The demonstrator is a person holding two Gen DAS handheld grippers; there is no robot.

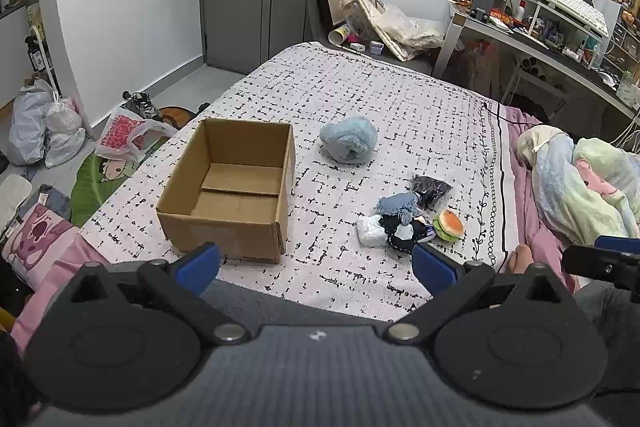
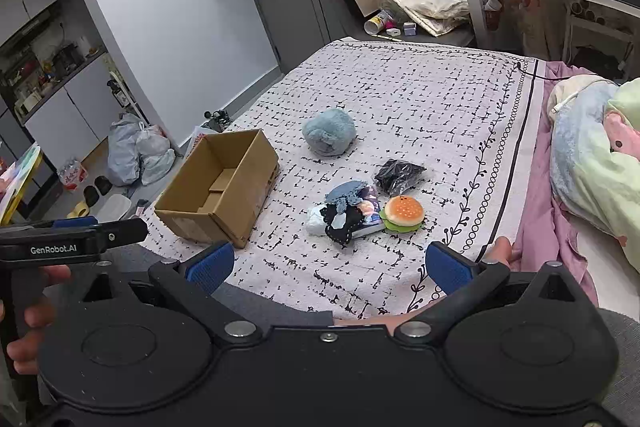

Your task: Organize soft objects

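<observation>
Left wrist view first: the left claw (image 1: 316, 269) is spread wide, its blue pads (image 1: 199, 265) far apart with nothing between them, and it hangs above the near edge of the bed (image 1: 400, 99). Beyond its left pad, on the patterned cover, stands an open cardboard box (image 1: 230, 187) with nothing in it. Farther back and to the right of the box, well apart from it, lies a fluffy light-blue ball (image 1: 349, 140). Nearer the right pad is a small heap of soft things: a blue crocheted piece (image 1: 396, 205), a white bundle (image 1: 372, 230), dark fabric (image 1: 408, 233), a black bag (image 1: 430, 188) and a plush hamburger (image 1: 450, 223), the last touching the heap's right side. At the far right edge, part of the other tool (image 1: 600, 261) shows.

From the right wrist view, the right claw (image 2: 330, 267) is equally wide open and empty, held over the near bed edge (image 2: 360, 291). The heap lies just ahead of it, with the hamburger (image 2: 403, 213) on the right and the black bag (image 2: 399, 175) behind. The box (image 2: 218, 195) sits to the left, the blue ball (image 2: 329, 137) beyond. A hand (image 2: 32, 311) grips the left tool's handle at the left border. A rumpled pastel blanket (image 2: 592, 163) lies along the right side of the bed.
</observation>
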